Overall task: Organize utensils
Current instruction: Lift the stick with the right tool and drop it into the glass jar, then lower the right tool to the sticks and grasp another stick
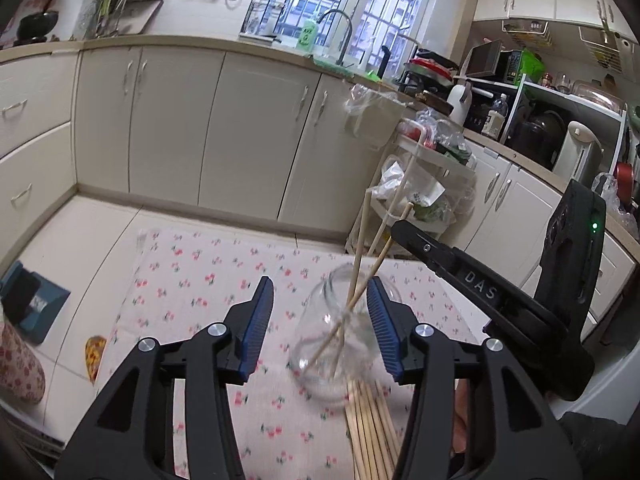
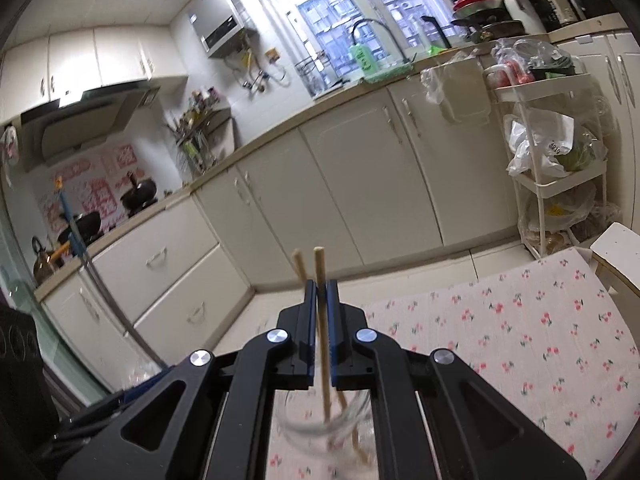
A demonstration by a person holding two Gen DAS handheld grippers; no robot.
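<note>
Left gripper [image 1: 320, 322]: jaws spread, blue pads apart; nothing pinched. The right pad stands close beside the jar wall and the left pad is well clear of it; contact at the right pad cannot be determined.
Right gripper [image 2: 321, 288]: jaws pressed together on two chopsticks [image 2: 322, 320], which pass up between the pads and stick out above the tips. In the left wrist view the same gripper [image 1: 400, 228] enters from the right, its tip at the upper ends of the sticks.
Jar [image 1: 340, 340]: clear glass, mouth up, standing on the tablecloth between the left gripper's pads, nearer the right one. In the right wrist view the jar [image 2: 288, 420] appears blurred beneath the closed jaws.
Chopsticks in jar [image 1: 362, 256]: three light wooden sticks are visible, lower ends inside the jar, leaning up and to the right, crossing near the neck.
Loose chopsticks [image 1: 370, 432]: a bundle lying flat on the tablecloth just in front of the jar, partly covered by the left gripper's right arm.
Tablecloth [image 1: 200, 280]: pale fabric with a small red cherry print, covering the work surface.
Background: cream kitchen cabinets [image 1: 180, 120], a sink tap [image 1: 340, 24] under a barred window, a white shelf cart [image 2: 552, 148] loaded with plastic bags.
</note>
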